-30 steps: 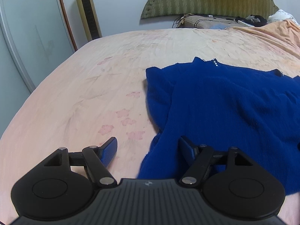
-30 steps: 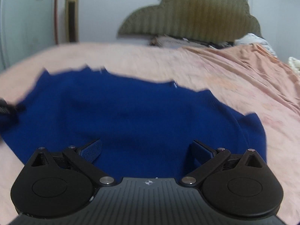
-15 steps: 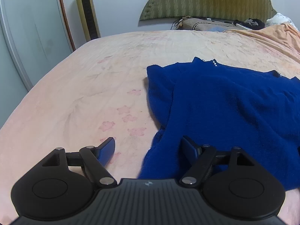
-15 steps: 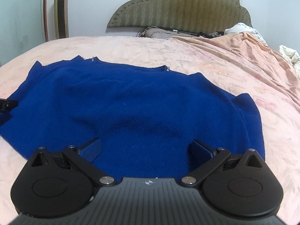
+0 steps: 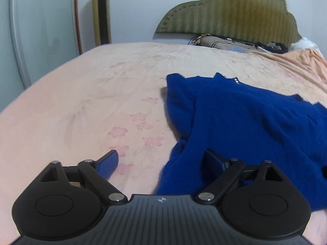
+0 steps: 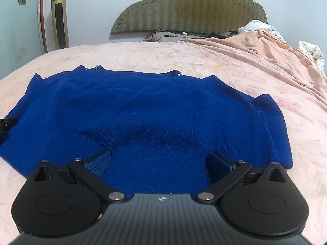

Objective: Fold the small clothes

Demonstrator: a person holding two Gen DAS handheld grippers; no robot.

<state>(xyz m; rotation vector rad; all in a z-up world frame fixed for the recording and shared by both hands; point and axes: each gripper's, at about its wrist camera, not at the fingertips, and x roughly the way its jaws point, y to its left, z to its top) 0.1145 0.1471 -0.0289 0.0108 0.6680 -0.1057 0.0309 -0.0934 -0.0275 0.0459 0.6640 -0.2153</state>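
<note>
Both grippers are hovering open, the left gripper (image 5: 161, 161) having just widened, straddling the blue sweater's (image 6: 147, 118) near hem, apparently for grabbing it

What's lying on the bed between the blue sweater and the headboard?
Only bare pink bedspread between the blue sweater and the pillows under the headboard, as the right wrist view shows.
</note>
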